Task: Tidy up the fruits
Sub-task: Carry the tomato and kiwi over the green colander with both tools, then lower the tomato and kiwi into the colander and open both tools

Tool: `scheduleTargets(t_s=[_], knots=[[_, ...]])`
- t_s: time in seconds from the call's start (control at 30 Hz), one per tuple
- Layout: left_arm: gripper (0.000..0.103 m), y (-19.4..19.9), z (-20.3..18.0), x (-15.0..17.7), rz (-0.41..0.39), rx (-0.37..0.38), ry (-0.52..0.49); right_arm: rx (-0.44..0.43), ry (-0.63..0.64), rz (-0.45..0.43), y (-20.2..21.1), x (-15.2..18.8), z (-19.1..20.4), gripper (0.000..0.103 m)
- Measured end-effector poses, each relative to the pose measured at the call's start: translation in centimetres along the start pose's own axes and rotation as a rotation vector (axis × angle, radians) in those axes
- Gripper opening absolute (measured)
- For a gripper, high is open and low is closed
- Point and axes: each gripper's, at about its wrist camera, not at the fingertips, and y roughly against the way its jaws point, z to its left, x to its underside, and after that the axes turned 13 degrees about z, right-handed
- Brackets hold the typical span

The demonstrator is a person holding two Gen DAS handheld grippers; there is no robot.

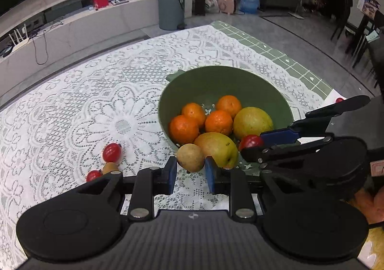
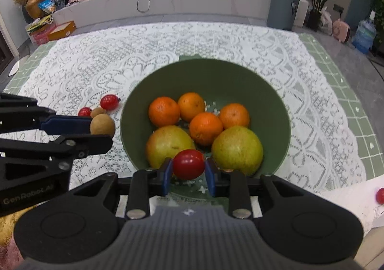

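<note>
A green bowl (image 1: 211, 78) (image 2: 216, 73) on the lace cloth holds several oranges (image 1: 183, 129) (image 2: 164, 111) and two yellow-green pears (image 1: 252, 122) (image 2: 236, 148). My left gripper (image 1: 190, 169) is shut on a small brown longan (image 1: 190, 157) (image 2: 102, 125), held just outside the bowl's near-left rim. My right gripper (image 2: 188, 174) is shut on a red cherry tomato (image 2: 189, 164) (image 1: 250, 142) over the bowl's near edge. On the cloth left of the bowl lie two cherry tomatoes (image 1: 112, 152) (image 2: 109, 102) and another longan (image 1: 111, 167) (image 2: 98, 111).
A white lace cloth (image 1: 96, 102) over a green checked one covers the table. One more cherry tomato (image 2: 380, 195) lies on white paper at the right edge. Beyond the table stand a grey bin (image 1: 171, 8), a plant and a water jug.
</note>
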Motion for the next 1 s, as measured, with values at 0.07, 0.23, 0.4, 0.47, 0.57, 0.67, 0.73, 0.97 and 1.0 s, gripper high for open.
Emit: scheduleTargets(t_s=[0.07,0.23,0.4,0.47,0.57,0.67,0.73,0.97,1.0], knots=[[0.028,-0.5,0.0,-0.3,0.019,0.007,-0.007,-0.004,-0.002,0.019,-0.4,-0.1,0.1,0.026],[0.028,-1.1,-0.1,-0.9,0.026,0.009,-0.031,-0.026,-0.022,0.050,-1.1,-0.2,-0.2,0.026],[0.028,-1.4,-0.3,-1.4,0.030,0.023,-0.037,-0.055,-0.053,0.064,-1.4,-0.3,-0.7,0.026],[0.028,-1.6,-0.3,-1.6,0.033,0.024,-0.035,-0.065,-0.073,0.068,-1.5,-0.3,-0.9,0.026],[0.028,-2.2,-0.2,-2.0,0.036,0.018,-0.030,-0.080,-0.111,0.070,-1.7,-0.3,-1.3,0.027],[0.027,-2.4,-0.4,-2.4,0.040,0.003,-0.032,-0.065,-0.109,0.065,-1.7,-0.3,-1.2,0.027],[0.027,-2.6,-0.4,-2.6,0.048,0.009,-0.022,-0.058,-0.106,0.061,-1.7,-0.3,-1.1,0.029],[0.027,-2.9,-0.2,-2.8,0.060,0.010,0.005,-0.073,-0.123,0.056,-1.6,-0.2,-1.5,0.029],[0.027,-2.8,-0.3,-2.8,0.058,0.007,0.004,-0.073,-0.123,0.055,-1.6,-0.2,-1.5,0.029]])
